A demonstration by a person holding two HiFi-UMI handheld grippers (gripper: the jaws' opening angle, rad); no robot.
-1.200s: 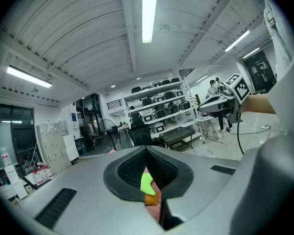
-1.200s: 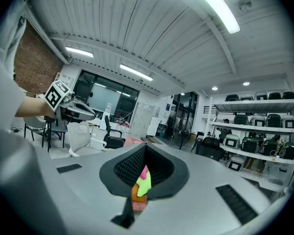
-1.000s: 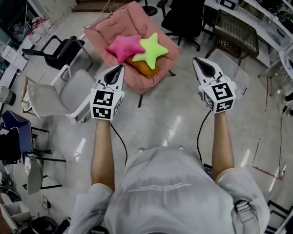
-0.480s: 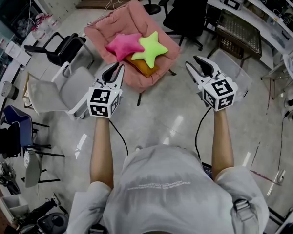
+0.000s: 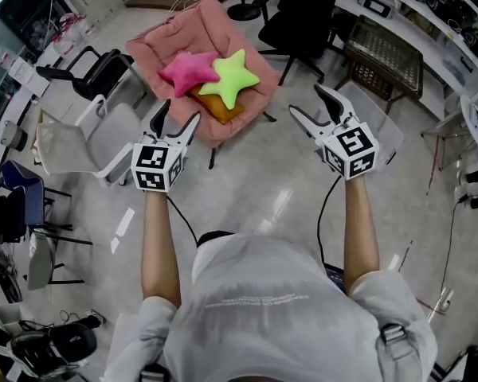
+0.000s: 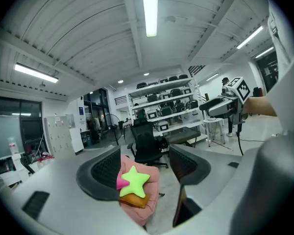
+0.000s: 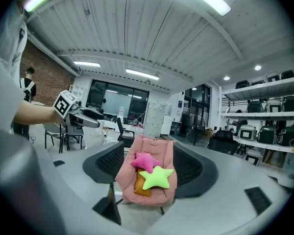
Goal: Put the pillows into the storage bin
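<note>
Task stage: not yet begun; no pillow has reached a bin. All three pillows lie heaped on the seat of the pink armchair [image 5: 239, 122] in the upper centre-left of the head view. The green star pillow [image 5: 229, 78] lies uppermost at the right of the heap. The pink star pillow [image 5: 187, 68] is at its left, touching it, and the orange pillow [image 5: 217, 106] is partly covered beneath both. A clear box [image 5: 390, 126] at centre right, partly behind the right tool, is probably the storage bin; it appears empty, though its interior is hard to read. All three transfers therefore remain.

The left gripper [image 5: 178, 114] and right gripper [image 5: 307, 102] are held forward at mid-frame, short of the armchair. The jaws of both have just been opening and stand well apart. Each gripper view shows the heap framed far off between its jaws, with nothing held or touched.

Surroundings: a black office chair [image 5: 303, 14] stands at top centre, just behind the armchair. A mesh-topped table [image 5: 382, 54] occupies the upper right, above the clear box, and a white chair [image 5: 72, 146] stands at centre left. The floor [image 5: 263, 189] between the person and the armchair carries no obstacle, so the approach looks free. The carry from armchair to box passes in front of the office chair.
</note>
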